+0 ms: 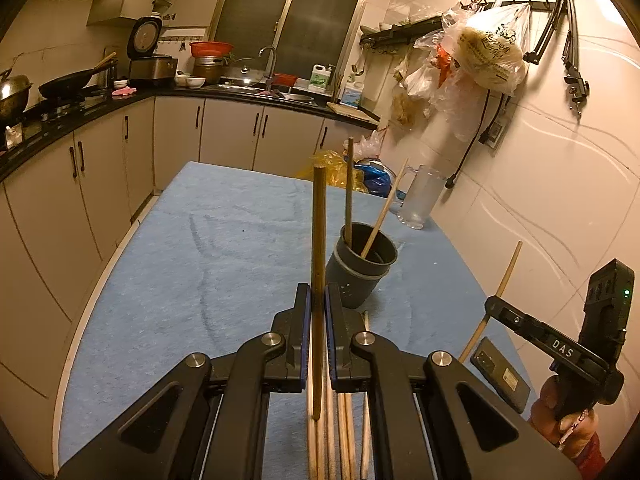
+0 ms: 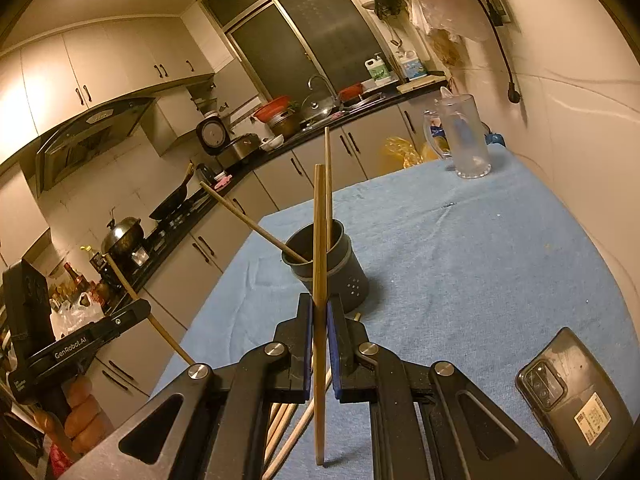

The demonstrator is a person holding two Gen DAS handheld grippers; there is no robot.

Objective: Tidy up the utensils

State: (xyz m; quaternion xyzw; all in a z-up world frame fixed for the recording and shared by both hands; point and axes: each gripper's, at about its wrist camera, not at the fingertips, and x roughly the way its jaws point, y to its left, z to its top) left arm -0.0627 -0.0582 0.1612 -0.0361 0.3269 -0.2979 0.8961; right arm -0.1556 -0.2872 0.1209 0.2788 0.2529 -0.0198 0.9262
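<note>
Chopsticks stood clamped upright in both tools: the left gripper [image 1: 318, 300] was clenched on one chopstick [image 1: 319, 240], and the right gripper [image 2: 319, 312] was clenched on another chopstick [image 2: 319, 240]. Each was pinched near its lower third, so a long length rose above the jaws. The dark holder cup [image 1: 360, 276] sat just ahead of the left gripper and slightly to its right, already carrying two sticks leaning on opposite sides. More loose chopsticks [image 1: 344, 420] lay on the blue cloth [image 1: 180, 280] beneath the left jaws. A phone [image 2: 576, 396] rested to the right of the right gripper, and a clear jug [image 2: 464, 136] stood far ahead.

Risks, as I judged them: a descending stick could strike the leaning sticks or the rim and tip the light cup. With both tools converging on one small opening, they could also collide. A stick released high could bounce out.
</note>
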